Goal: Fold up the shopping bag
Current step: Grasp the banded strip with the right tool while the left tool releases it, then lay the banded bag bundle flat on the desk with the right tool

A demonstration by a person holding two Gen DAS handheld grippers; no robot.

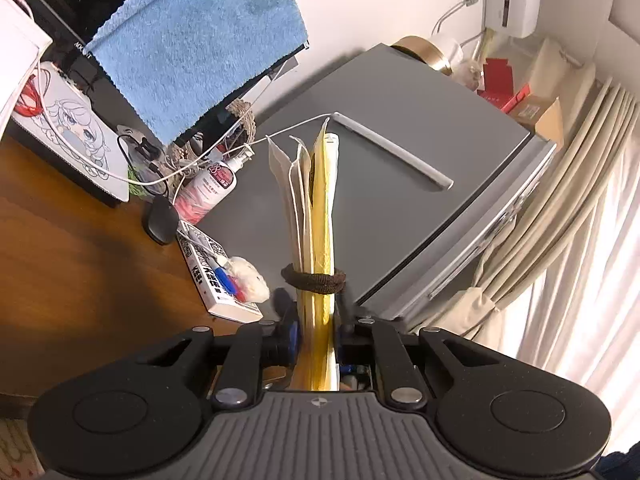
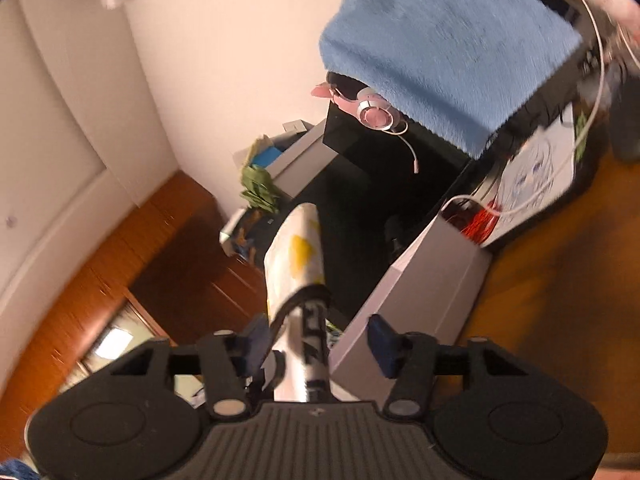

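The shopping bag (image 1: pixel 316 216) is folded into a narrow yellow and beige bundle with a dark band (image 1: pixel 314 278) wrapped round it. It stands edge-on between the blue pads of my left gripper (image 1: pixel 316 340), which is shut on it. In the right wrist view the same bag (image 2: pixel 298 256) shows as a white roll with yellow patches and a dark strap (image 2: pixel 298 300). My right gripper (image 2: pixel 316 344) is open, its left pad touching the bag and its right pad (image 2: pixel 382 346) well apart from it. That view is blurred.
A wooden desk (image 1: pixel 80 248) holds a monitor draped with a blue towel (image 1: pixel 192 44), a mouse (image 1: pixel 160 218), a spray bottle (image 1: pixel 212 188), a book (image 1: pixel 216 276) and cables. A grey fridge (image 1: pixel 400 168) stands behind the bag, curtains (image 1: pixel 560 220) to the right. A white box (image 2: pixel 424 280) lies close on the right.
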